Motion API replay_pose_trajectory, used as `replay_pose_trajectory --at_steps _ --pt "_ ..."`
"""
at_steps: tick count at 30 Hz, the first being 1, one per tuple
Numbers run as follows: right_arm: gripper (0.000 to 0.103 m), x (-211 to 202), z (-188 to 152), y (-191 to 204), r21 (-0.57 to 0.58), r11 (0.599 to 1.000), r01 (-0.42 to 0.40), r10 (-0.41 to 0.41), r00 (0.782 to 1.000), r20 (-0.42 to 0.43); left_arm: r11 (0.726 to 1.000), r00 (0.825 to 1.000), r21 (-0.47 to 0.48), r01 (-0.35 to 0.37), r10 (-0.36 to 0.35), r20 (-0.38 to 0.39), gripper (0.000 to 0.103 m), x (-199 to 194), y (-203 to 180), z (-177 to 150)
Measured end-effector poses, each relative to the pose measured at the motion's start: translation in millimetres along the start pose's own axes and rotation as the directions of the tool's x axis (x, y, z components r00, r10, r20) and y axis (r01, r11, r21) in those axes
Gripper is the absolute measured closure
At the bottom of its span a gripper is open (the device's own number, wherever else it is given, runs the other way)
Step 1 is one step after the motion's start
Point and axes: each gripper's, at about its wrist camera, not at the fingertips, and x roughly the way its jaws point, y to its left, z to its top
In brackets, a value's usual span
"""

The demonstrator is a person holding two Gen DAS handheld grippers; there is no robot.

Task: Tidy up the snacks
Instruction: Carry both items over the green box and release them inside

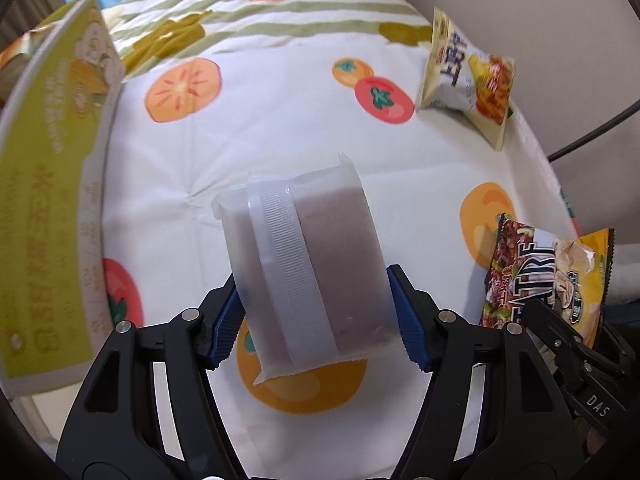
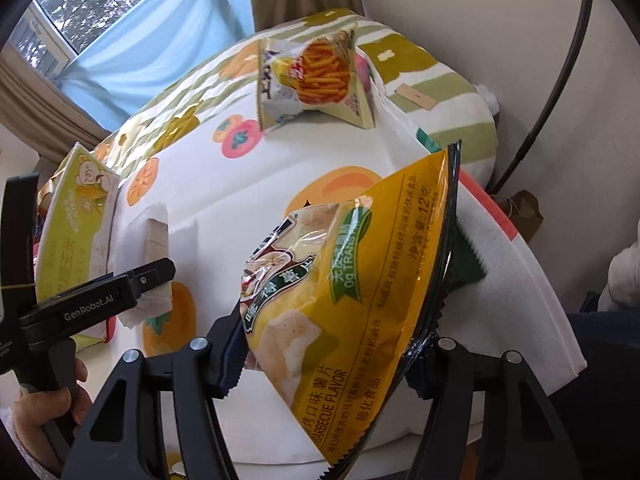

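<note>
Snack packet (image 1: 308, 268) clamped in left claw (image 1: 316, 320), long axis pointing away; right claw (image 2: 324, 354) grips chip bag (image 2: 360, 300).

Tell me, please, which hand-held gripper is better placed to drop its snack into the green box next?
Left, probably. The left hand-held gripper holds the frosted packet beside the green box; the right hand-held gripper, gripping the yellow chip bag, sits farther from it.
</note>
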Motion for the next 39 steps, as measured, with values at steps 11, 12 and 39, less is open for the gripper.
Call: replay_pose_trajectory --at_steps 11,12,39 --pt "0.043 -36.7 8.8 32.6 -0.130 0.989 -0.077 0.085 0.995 0.056 0.996 0.990 -0.090 0.014 -0.001 0.138 0.039 -80.6 17.6 -10.4" --pt "0.043 -40.9 11.1 38.1 -0.150 0.985 -0.086 0.097 0.993 0.062 0.995 0.987 -0.101 0.013 0.004 0.159 0.039 -92.1 20.7 -11.2" --pt "0.043 -66.9 41.1 302.1 -0.484 0.826 -0.288 0.348 0.937 0.037 0.937 0.946 -0.345 -0.054 0.158 0.283 0.039 -222.9 266.0 -22.6"
